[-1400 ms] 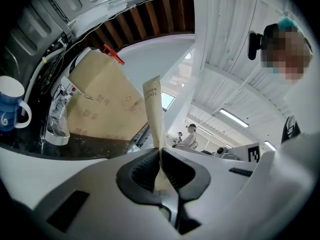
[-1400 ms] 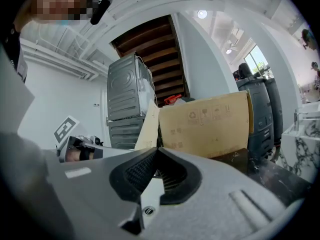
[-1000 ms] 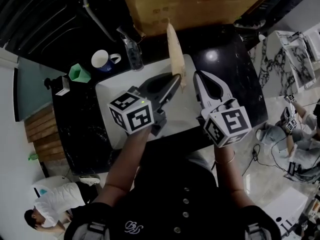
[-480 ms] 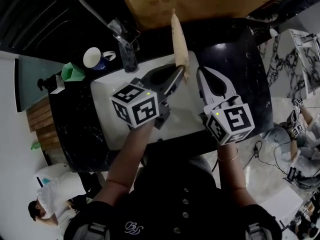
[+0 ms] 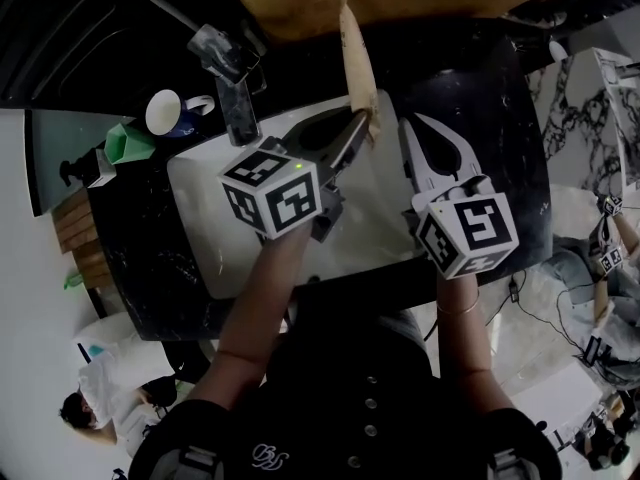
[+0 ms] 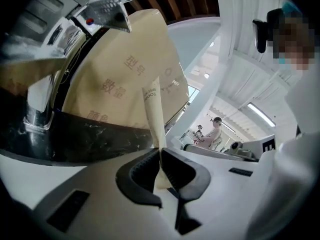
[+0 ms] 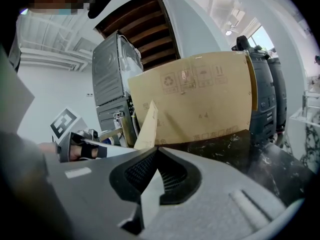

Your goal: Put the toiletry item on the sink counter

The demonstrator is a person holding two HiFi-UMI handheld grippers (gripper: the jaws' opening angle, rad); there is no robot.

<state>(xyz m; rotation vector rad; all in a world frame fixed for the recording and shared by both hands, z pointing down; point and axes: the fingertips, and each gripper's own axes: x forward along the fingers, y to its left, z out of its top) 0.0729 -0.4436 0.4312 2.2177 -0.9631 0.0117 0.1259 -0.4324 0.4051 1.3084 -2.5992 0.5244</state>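
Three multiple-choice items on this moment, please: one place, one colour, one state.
1. Where is the mug? A) on the black counter left of the basin; B) inside the basin; C) on a shelf.
2. What colour is the packet? A) green; B) beige; C) red.
3. The right hand-held gripper is: A) wide open; B) clamping the packet; C) shut, empty.
Answers: 1 A, it stands on dark stone beside the white rim; 2 B, pale tan in every view; 3 C, its jaws meet on nothing, while the left hand-held gripper pinches the packet.
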